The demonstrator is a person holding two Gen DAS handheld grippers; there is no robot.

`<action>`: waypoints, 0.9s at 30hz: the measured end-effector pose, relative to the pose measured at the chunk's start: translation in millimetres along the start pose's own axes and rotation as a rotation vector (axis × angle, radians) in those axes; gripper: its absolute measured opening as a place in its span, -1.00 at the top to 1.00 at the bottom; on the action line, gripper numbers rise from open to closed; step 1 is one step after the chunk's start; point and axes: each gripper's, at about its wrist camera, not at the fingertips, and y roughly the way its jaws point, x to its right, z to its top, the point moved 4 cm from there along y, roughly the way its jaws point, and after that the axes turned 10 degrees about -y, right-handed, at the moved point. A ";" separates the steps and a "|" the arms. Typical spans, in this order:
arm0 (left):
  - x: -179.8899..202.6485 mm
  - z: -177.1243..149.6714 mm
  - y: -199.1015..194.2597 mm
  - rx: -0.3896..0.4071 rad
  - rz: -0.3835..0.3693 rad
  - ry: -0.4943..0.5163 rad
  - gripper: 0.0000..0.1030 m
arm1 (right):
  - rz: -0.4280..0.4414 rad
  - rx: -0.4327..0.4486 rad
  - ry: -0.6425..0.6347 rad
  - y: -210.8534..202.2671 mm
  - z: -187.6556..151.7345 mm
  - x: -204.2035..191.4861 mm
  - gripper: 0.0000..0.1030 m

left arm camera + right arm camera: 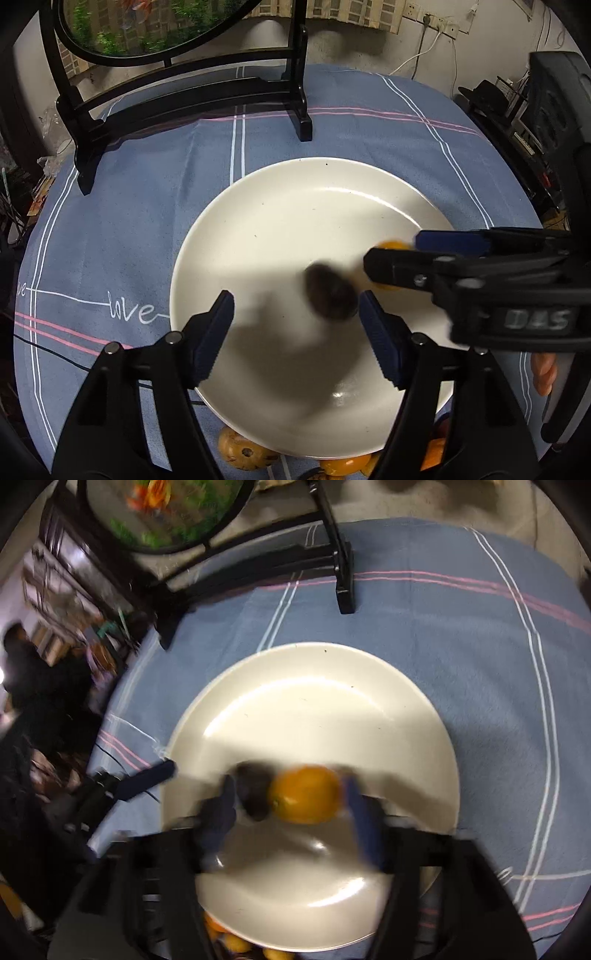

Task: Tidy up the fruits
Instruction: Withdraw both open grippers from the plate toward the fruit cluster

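Here, left to right: left tongs [295, 325], jaws wide, nothing pressed between them, over the near half of a white plate [258, 206] on the blue-clothed bench [147, 221]. Dark fruit [330, 293], blurred, on the plate just inside the left tongs' right-hand pad. Orange [304, 794], touching the dark fruit, between the jaws of the right tongs [291, 812], which stand apart; contact with pads cannot be told. More oranges [240, 448] at the plate's near rim.

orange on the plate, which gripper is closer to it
Right. The orange lies between the right gripper fingers, beside the dark fruit on the plate. The left gripper frames the dark fruit, the orange just beyond its right finger.
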 end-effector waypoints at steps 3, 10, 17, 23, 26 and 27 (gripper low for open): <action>-0.1 -1.1 -3.5 0.006 0.009 -0.002 -0.39 | -0.002 0.045 0.012 -11.5 2.5 -1.1 -0.33; 4.8 -0.8 -41.5 0.101 0.032 0.031 -0.50 | -0.155 0.276 -0.099 -91.7 -3.2 -20.2 -0.33; 18.8 -8.9 -83.3 0.183 0.023 0.066 -0.60 | -0.344 0.675 -0.223 -194.3 -60.8 -46.9 -0.97; 25.3 -29.4 -111.5 0.213 0.019 0.094 -0.73 | -0.274 0.451 -0.045 -173.9 -126.9 -11.1 -0.97; 13.9 -48.1 -123.5 0.202 0.008 0.080 -0.78 | -0.249 0.402 0.028 -172.4 -160.0 -1.7 -0.97; 8.8 -54.0 -125.6 0.197 0.013 0.072 -0.78 | -0.255 0.383 0.016 -171.6 -170.4 -1.7 -0.97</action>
